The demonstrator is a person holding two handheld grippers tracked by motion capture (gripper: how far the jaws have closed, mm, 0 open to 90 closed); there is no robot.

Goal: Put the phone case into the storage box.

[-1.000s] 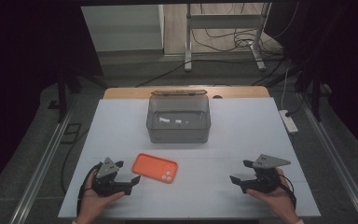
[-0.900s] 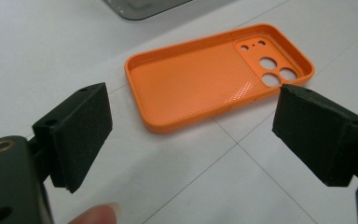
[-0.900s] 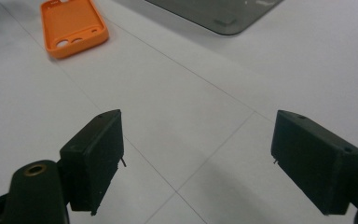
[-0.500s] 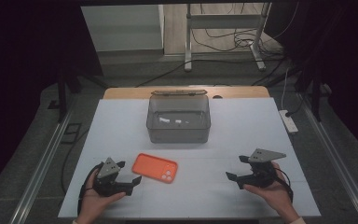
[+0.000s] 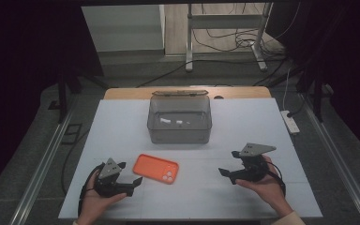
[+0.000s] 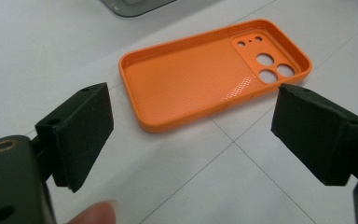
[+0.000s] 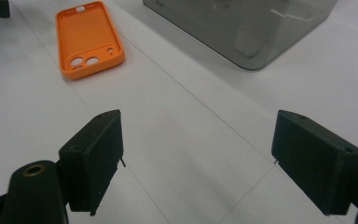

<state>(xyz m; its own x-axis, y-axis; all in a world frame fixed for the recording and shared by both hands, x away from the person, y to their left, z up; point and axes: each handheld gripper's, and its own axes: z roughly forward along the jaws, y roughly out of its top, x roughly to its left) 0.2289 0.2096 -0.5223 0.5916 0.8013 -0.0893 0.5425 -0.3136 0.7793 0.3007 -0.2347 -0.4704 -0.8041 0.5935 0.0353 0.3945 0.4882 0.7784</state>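
Observation:
An orange phone case (image 5: 156, 168) lies hollow side up on the white table (image 5: 243, 126), its camera holes toward the right. My left gripper (image 5: 134, 182) rests just left of it, open, jaws pointing at the case (image 6: 214, 74) with nothing between them. My right gripper (image 5: 226, 174) is held a little above the table at the right front, open and empty, aimed left toward the case (image 7: 89, 38). A grey translucent box (image 5: 180, 119) stands open behind the case, with small white bits inside.
The box's lid (image 5: 180, 93) leans at its back edge. A power strip (image 5: 291, 122) lies off the table's right side. Cables and a metal stand (image 5: 225, 28) are on the floor beyond. Bare white tabletop lies between the two grippers.
My right gripper has shifted left and slightly forward toward the table's middle. The left gripper and the case have stayed put.

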